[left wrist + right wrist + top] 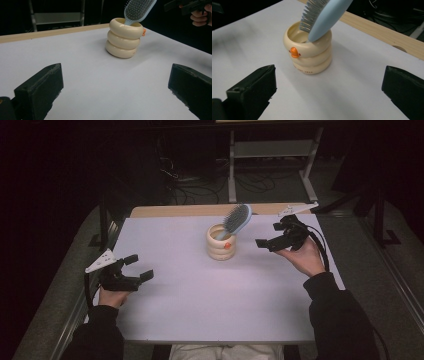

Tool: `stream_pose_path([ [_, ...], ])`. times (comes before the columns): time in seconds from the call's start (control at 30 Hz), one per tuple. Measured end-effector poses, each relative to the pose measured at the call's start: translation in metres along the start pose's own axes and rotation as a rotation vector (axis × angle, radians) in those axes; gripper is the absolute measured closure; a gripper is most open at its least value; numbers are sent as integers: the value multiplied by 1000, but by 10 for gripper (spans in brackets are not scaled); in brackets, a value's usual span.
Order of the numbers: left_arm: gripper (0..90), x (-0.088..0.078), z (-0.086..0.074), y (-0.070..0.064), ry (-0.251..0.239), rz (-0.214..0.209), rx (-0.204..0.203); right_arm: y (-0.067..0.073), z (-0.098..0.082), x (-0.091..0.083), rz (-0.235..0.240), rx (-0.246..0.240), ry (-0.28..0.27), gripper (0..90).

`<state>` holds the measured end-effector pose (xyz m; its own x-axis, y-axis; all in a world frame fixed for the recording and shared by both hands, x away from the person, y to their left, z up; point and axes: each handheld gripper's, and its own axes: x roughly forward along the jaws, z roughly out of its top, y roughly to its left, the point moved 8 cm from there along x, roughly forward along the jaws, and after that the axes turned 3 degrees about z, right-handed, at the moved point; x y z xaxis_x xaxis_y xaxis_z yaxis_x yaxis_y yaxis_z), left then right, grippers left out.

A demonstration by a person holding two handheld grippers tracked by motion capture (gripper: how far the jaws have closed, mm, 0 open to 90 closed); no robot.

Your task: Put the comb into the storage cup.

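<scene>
A cream ribbed cup (221, 243) shaped like three stacked rings is being shown standing upright near the far middle of a white table (210, 305), an orange beak-like knob (294, 52) being displayed on its side. A light-blue hairbrush (237, 219) is being held in the cup handle-down, its bristled head being tilted up and over the rim toward the right. The left gripper (134, 269) is being held by a hand (111, 296) low at the table's near left, well apart from the cup, its jaws being kept wide apart with nothing between them. The right gripper (266, 238) is being held by the other hand (305, 257) just right of the cup, its jaws likewise being kept apart and gripping nothing.
</scene>
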<state>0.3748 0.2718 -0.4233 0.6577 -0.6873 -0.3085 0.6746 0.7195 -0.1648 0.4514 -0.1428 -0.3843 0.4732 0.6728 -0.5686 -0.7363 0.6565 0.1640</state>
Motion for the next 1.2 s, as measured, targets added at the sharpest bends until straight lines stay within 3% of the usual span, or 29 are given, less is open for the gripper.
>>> stream_pose_path([
  [0.63, 0, 0, 0, 0, 1, 10, 6, 2, -23, -17, 11, 20, -21, 0],
  [1.07, 0, 0, 0, 0, 1, 7, 11, -2, -47, -29, -6, 47, -26, 0],
  [1.2, 0, 0, 0, 0, -1, 7, 8, -2, -52, -33, -33, 26, -25, 0],
])
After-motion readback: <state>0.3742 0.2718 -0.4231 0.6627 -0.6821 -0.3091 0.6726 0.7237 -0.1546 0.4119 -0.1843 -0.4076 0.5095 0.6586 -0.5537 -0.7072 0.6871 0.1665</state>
